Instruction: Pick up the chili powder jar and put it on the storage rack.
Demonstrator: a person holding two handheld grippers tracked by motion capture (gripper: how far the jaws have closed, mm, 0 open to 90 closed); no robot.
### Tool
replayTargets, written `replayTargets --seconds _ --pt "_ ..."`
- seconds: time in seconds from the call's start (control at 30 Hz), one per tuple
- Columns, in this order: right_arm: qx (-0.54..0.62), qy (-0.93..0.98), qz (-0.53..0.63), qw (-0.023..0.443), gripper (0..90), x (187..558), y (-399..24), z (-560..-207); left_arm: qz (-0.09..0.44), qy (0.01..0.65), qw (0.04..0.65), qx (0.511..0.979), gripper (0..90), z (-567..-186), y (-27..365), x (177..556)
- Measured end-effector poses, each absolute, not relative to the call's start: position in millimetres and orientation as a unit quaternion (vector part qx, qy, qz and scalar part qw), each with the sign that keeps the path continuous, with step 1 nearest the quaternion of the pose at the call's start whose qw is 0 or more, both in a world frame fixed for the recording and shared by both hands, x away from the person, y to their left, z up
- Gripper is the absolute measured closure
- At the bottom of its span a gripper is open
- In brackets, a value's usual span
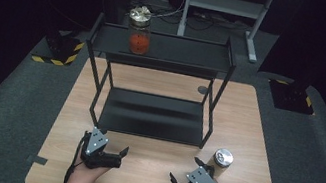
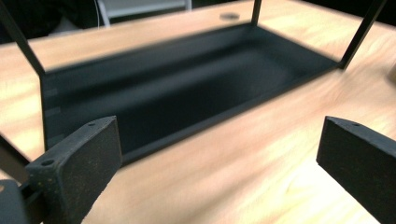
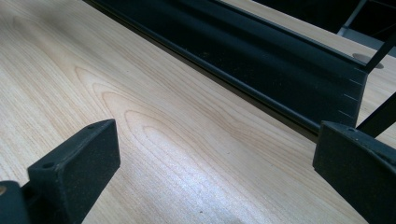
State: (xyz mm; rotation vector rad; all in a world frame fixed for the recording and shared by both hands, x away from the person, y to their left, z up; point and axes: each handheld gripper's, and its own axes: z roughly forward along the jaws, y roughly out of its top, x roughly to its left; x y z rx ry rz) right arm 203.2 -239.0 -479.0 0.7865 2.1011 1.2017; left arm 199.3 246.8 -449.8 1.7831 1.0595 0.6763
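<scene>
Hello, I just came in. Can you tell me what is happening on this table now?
A person holds a tool in each hand at the near edge of a wooden table. The left tool and the right tool are both open and hold nothing. A small jar with a silver lid stands on the table just beyond the right tool. A black two-level rack stands farther back, with a jar of orange contents on its upper shelf.

Open claw (image 2: 219, 154) before black tray (image 2: 187, 88)
</scene>
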Motion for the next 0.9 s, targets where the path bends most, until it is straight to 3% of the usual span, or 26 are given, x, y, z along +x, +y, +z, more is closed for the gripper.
replayTargets --seconds 0.33,0.5,0.9 --pt "0.297 0.79 0.449 0.294 0.0 203.3 -238.2 -478.5 0.264 0.435 0.409 0.758 0.4 -468.9 243.9 197.7" --pt "0.297 0.789 0.449 0.295 0.0 202.9 -238.1 -478.8 0.288 0.41 0.38 0.778 0.4 -466.9 234.6 195.8" --pt "0.296 0.788 0.452 0.295 0.0 202.2 -238.8 -479.4 0.285 0.409 0.362 0.788 0.8 -463.5 229.4 199.2"
